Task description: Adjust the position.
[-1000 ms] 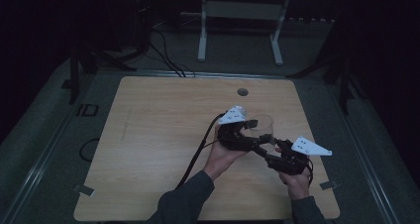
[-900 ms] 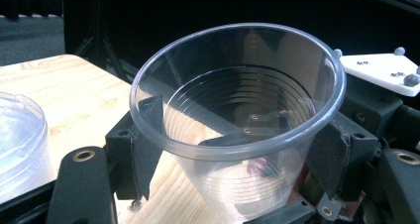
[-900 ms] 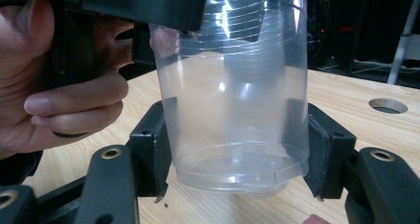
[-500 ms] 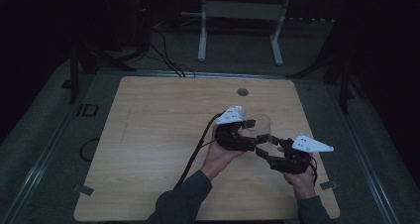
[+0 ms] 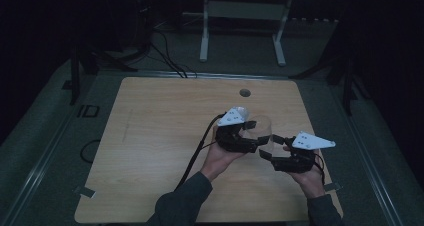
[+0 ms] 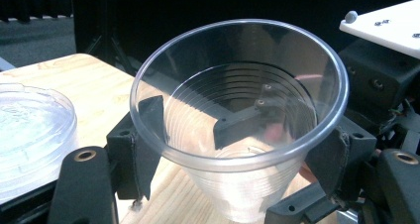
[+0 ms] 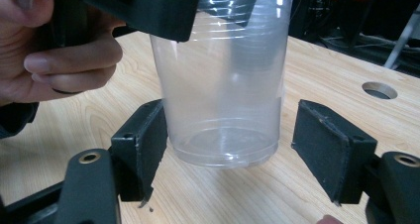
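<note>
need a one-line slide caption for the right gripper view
Open right gripper brackets the base of a clear cup held near its rim by the left gripper above the table.

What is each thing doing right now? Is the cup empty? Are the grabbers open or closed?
Clear plastic cup: empty, upright, held up off the table.
Left gripper: jaws shut on the cup near its rim.
Right gripper: jaws open around the cup's base, one side close, the other apart.
Clear lid: lying flat beside the cup.
</note>
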Available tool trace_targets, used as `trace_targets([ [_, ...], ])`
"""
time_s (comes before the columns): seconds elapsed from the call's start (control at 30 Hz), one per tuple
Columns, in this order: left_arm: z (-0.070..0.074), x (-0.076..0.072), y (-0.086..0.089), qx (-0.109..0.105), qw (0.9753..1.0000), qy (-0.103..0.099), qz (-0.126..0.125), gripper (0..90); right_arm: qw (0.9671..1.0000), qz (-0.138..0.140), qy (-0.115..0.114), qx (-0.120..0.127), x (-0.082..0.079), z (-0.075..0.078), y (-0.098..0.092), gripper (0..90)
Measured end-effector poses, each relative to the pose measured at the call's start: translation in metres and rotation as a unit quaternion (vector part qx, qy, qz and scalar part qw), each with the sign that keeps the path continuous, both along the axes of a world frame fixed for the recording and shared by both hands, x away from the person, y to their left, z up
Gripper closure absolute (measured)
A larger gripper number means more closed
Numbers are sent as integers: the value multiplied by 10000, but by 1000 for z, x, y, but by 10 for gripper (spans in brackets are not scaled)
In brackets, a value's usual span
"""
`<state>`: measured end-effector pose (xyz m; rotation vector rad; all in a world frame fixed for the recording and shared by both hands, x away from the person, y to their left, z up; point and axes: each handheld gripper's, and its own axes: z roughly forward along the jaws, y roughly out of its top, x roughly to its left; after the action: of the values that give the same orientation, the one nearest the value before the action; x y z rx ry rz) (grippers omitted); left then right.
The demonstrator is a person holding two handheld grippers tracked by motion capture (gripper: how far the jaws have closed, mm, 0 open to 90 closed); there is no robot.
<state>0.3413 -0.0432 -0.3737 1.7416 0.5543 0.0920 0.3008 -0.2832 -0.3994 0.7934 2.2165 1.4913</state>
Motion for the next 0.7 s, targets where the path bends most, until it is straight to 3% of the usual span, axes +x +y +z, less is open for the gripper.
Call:
trace_targets([
  [0.7,0,-4,-1,254,9995,-188,46,296,9986,105,142,-500,6,11,0,197],
])
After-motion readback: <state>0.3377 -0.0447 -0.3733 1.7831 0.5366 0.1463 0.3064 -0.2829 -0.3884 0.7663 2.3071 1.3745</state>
